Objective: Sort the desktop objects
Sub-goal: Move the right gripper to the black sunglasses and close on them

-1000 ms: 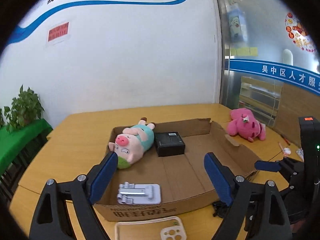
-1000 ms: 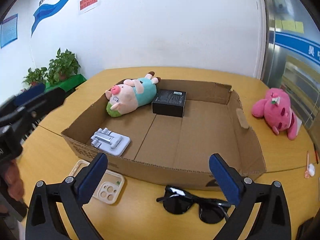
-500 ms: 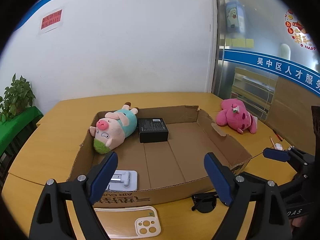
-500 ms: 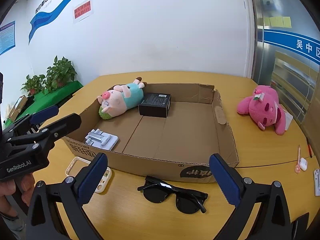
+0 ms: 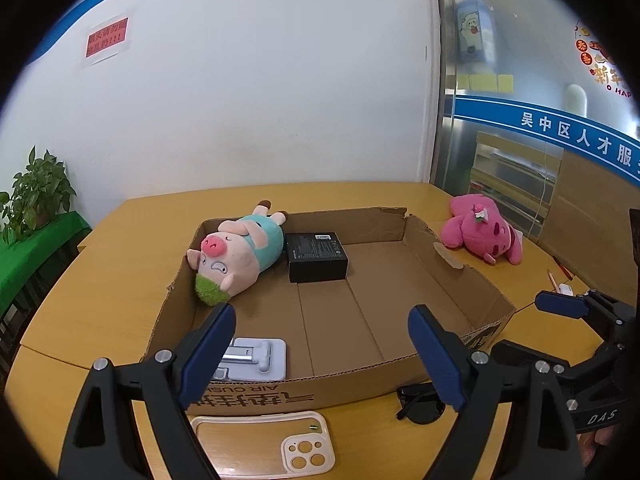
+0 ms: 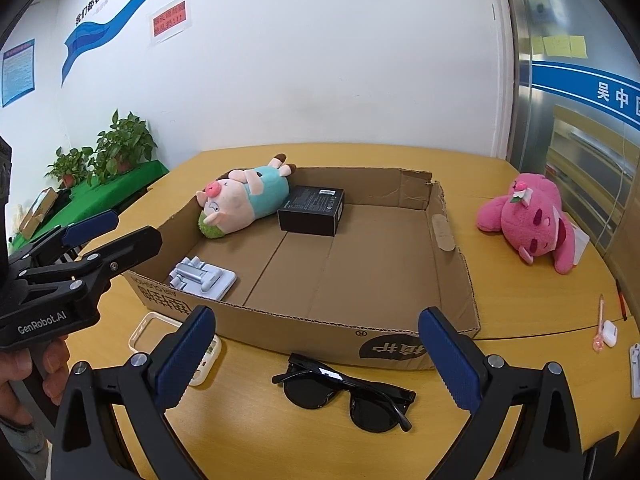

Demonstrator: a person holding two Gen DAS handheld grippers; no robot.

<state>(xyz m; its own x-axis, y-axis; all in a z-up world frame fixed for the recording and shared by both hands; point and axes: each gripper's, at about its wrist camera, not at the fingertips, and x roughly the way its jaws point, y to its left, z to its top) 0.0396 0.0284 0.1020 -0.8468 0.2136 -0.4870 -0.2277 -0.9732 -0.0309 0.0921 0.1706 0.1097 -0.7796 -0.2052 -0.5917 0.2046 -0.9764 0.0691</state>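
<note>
While both sets of blue pads are standing wide apart with nothing between them, the left gripper [image 5: 322,342] is hanging over the near edge of the box [image 5: 464,276] at the bottom of its frame, and the right gripper [image 6: 316,354] is sitting low in its own frame, released, just above the sunglasses [image 6: 344,394].

Sunglasses are lying on the table [image 6: 520,300] in the lower centre of the right view, just in front of the box's near wall, lenses down, arms folded. In the left view only part of them is showing, lower right, behind the right finger.

Phone case [image 5: 264,442] is lying flat at the bottom centre of the left view, touching or nearly touching the box front; can't tell which.

Inside the box: phone stand [image 5: 258,358] in the near-left corner, pig plush [image 5: 236,260] lying against the far-left wall, black carton [image 5: 316,256] just beside it, right half bare cardboard.

Pink plush [image 6: 532,218] is lying on the table at the right of the frame, well apart from the box. Earbud case [image 6: 610,332] and a pen [image 6: 600,320] are sitting at the far right edge.

Plants [image 6: 104,156] are showing at left, beyond the table.
</note>
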